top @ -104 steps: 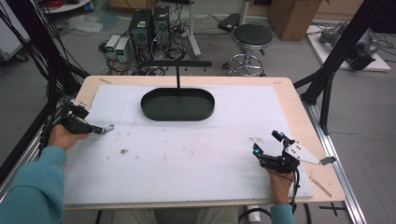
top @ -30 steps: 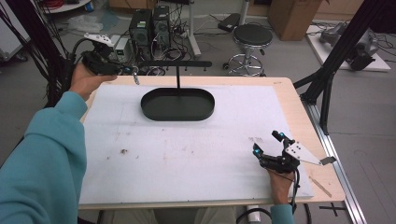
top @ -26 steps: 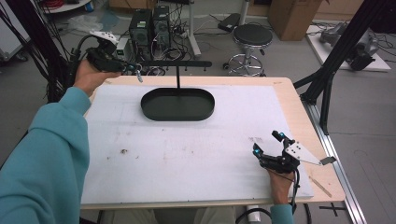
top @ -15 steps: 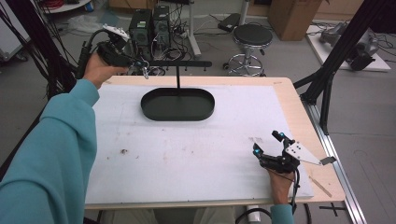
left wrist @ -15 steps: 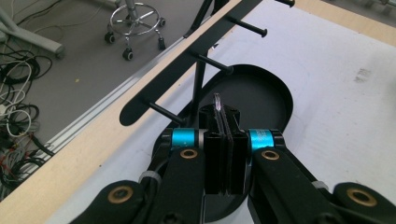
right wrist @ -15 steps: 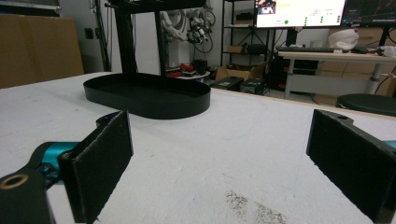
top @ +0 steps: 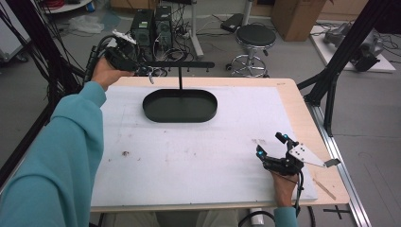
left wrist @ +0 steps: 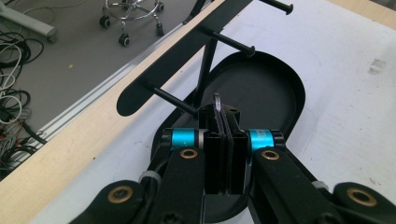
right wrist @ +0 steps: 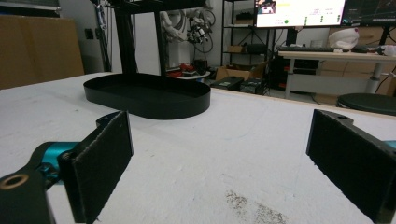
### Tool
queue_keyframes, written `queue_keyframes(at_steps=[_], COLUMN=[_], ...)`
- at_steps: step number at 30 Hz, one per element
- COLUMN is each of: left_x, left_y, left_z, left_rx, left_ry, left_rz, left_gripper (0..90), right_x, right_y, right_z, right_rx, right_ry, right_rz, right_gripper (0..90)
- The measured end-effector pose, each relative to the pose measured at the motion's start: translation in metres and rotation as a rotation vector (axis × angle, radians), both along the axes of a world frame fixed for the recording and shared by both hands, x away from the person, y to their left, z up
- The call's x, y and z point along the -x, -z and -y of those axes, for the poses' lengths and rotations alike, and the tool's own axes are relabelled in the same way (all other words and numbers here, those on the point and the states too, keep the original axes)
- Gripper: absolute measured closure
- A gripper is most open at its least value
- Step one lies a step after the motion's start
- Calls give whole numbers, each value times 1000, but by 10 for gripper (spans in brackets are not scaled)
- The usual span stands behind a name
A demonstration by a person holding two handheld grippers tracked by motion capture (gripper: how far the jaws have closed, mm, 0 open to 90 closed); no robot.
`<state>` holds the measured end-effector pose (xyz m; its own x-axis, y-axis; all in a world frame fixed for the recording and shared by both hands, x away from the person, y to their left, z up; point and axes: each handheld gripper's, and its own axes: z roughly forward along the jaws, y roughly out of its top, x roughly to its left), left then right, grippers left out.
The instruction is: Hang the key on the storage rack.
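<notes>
Scene: a small metal ring [left wrist: 217, 100] is carried at the far left corner of the table [top: 302, 106], beside the black stand [top: 180, 105] with its pegged crossbar [left wrist: 187, 58].
Left tool [left wrist: 225, 122]: clenched on the ring, which is held upright just short of the nearest peg [left wrist: 173, 99].
Right tool [top: 273, 149]: released, jaws spread wide, rested near the table's front right corner.
Risk: the ring could be knocked against the peg tip or slipped from the pads if the approach is misaligned; a drop would likely land it in the stand's tray.
Unclear: most of the ring is hidden between the pads; what hangs from it cannot be made out.
</notes>
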<state>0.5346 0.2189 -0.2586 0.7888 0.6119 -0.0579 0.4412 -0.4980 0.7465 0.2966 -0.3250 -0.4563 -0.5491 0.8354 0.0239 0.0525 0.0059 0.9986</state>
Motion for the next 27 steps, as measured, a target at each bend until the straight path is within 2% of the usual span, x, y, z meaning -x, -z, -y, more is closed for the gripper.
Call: queue_keyframes(at_steps=[10,11,13,17,21,27], left_x=[-2,-2,-3,-5,-6,-8], left_y=[3,4,5,7,8,9], left_z=[-2,-2,-2,-1,-2,-5], left_rx=[-4,7,-5,10,3,15], left_ry=[-8,-12,-9,-16,-21,-31], left_rz=[0,-3,-4,-7,-5,-6], left_gripper=[884,883,884,884,883,883], right_x=[0,0,0,0,0,0], right_y=[0,0,0,0,0,0], right_z=[0,0,0,0,0,0], right_rx=[0,1,3,4,3,3], right_ry=[0,1,1,0,1,1], right_rz=[1,0,0,1,-1,-1], right_gripper=[66,66,66,66,66,66])
